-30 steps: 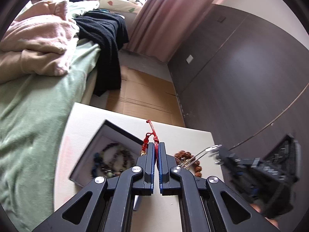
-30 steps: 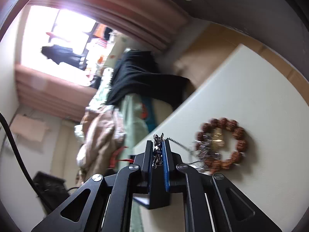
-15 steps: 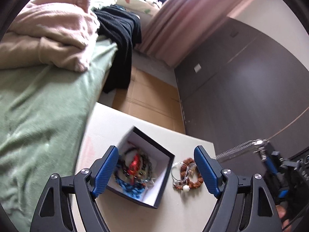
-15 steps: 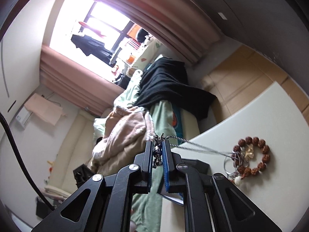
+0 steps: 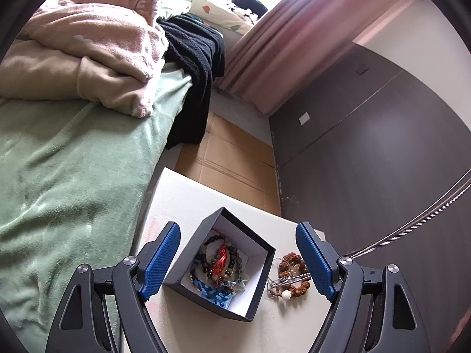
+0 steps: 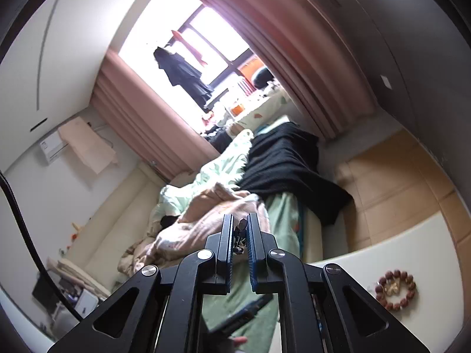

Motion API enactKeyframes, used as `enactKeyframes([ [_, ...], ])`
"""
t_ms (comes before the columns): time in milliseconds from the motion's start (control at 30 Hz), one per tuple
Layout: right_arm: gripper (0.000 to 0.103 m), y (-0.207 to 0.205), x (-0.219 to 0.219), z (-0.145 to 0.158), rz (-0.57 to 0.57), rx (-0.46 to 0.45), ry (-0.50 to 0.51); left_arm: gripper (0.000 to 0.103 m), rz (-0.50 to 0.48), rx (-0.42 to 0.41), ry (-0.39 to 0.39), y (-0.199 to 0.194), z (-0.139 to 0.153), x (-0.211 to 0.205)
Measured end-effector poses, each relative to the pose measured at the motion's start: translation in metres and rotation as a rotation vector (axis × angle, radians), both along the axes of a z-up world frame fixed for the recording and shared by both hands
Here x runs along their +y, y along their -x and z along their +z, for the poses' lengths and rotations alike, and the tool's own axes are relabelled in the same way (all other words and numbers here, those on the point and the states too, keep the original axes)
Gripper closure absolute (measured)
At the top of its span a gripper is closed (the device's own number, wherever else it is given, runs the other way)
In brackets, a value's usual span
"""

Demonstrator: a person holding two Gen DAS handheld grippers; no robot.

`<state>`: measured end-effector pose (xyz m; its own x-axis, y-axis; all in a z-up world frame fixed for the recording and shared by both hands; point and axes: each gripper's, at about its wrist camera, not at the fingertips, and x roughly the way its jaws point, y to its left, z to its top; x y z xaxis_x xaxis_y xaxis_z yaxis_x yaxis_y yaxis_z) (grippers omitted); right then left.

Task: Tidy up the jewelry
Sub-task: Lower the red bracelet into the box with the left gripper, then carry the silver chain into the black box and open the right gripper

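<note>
My left gripper (image 5: 237, 261) hangs open above a black box (image 5: 260, 291) with a white lining. Several bead bracelets lie in the box, a red-tasselled one (image 5: 221, 260) on top. Right of the box, a brown bead bracelet (image 5: 294, 273) rests on the white table (image 5: 188, 197). A silver chain (image 5: 412, 225) runs taut from that bracelet up and off to the right. In the right wrist view, my right gripper (image 6: 240, 223) is shut on the chain's end (image 6: 239, 235), high above the table. The brown bracelet (image 6: 396, 289) shows far below at the lower right.
A bed with a green sheet (image 5: 67, 176), a pink blanket (image 5: 97, 47) and a black garment (image 5: 194, 58) borders the table's left side. A dark wardrobe wall (image 5: 368, 161) stands at the right. Cardboard flooring (image 5: 232, 158) and a pink curtain (image 5: 294, 44) lie beyond.
My left gripper opened and the red-tasselled bracelet now lies in the box; it also drew back. My right gripper rose with the chain end, pulling the chain taut.
</note>
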<state>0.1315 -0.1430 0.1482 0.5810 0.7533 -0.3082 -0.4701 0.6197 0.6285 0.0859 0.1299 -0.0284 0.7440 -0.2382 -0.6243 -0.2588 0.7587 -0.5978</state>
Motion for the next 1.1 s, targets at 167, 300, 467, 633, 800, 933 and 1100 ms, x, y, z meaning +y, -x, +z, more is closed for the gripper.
enactKeyframes([
  [167, 0.093, 0.007, 0.023, 0.035, 0.020, -0.061, 0.023, 0.022, 0.027, -0.012, 0.019, 0.005, 0.000, 0.011],
  [300, 0.093, 0.012, 0.037, 0.053, 0.033, -0.096, 0.031, 0.022, 0.051, -0.021, 0.039, 0.009, 0.001, 0.020],
  [467, 0.093, 0.014, 0.056, 0.056, 0.042, -0.113, 0.059, 0.022, 0.054, -0.022, 0.039, 0.010, 0.002, 0.024],
  [633, 0.093, 0.004, 0.065, 0.026, 0.058, -0.052, 0.082, 0.022, 0.071, -0.032, 0.056, 0.015, 0.003, 0.033],
  [800, 0.093, -0.011, 0.079, -0.026, 0.087, 0.054, 0.114, 0.022, 0.102, -0.033, 0.072, 0.019, 0.002, 0.042],
  [933, 0.093, -0.018, 0.086, -0.061, 0.111, 0.119, 0.135, 0.022, 0.126, -0.034, 0.073, 0.021, 0.002, 0.047],
  [1100, 0.091, -0.030, 0.089, -0.112, 0.119, 0.219, 0.157, 0.022, 0.133, -0.033, 0.065, 0.021, 0.002, 0.047],
])
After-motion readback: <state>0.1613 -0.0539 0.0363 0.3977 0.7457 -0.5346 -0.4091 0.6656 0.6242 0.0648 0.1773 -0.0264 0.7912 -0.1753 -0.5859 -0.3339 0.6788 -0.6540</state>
